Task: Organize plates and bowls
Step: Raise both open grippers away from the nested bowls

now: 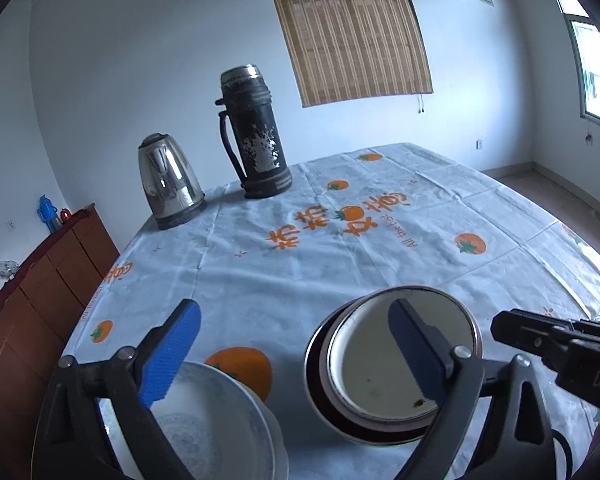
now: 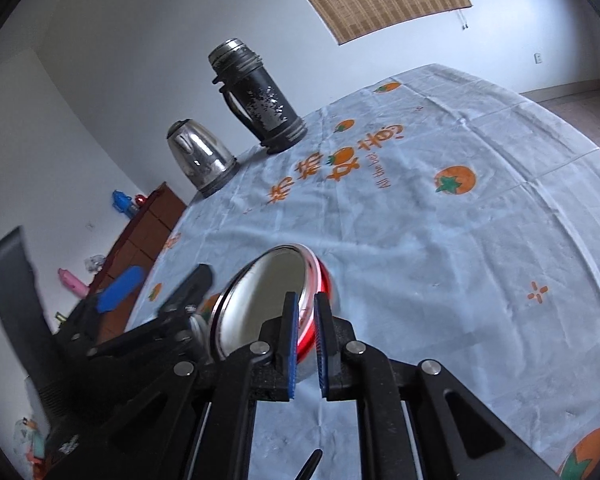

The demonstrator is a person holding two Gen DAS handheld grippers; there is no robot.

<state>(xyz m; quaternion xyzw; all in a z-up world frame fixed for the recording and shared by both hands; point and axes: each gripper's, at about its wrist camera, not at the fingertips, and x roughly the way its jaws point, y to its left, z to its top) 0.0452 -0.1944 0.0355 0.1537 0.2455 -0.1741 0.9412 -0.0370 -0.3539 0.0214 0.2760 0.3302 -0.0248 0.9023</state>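
Right now a red metal bowl [image 2: 318,280] is tilted on edge above the surface [image 2: 440,264], its silvery inside [image 1: 400,356] facing the left wrist camera. The right gripper [image 2: 305,344] has its jaws nearly together, the blue pads pinching the bowl's rim, one inside and one outside. The left gripper [image 1: 296,352] has its jaws spread wide and holds nothing: one blue finger [image 1: 172,356] stands over a white bowl with a blue pattern [image 1: 216,420], the other [image 1: 416,344] lies in front of the red bowl's opening, and whether it touches the bowl cannot be told. The white bowl sits at the near edge of the surface, just left of the red one. A pale cloth printed with orange fruit [image 1: 470,243] and orange characters covers the surface. At its far left corner stand a steel kettle [image 1: 168,182] and, just beside it, a tall dark flask [image 1: 256,132] with worn paint. Beyond are a brown cabinet [image 1: 56,276], a bamboo blind [image 1: 352,32] and a window [image 1: 596,64].
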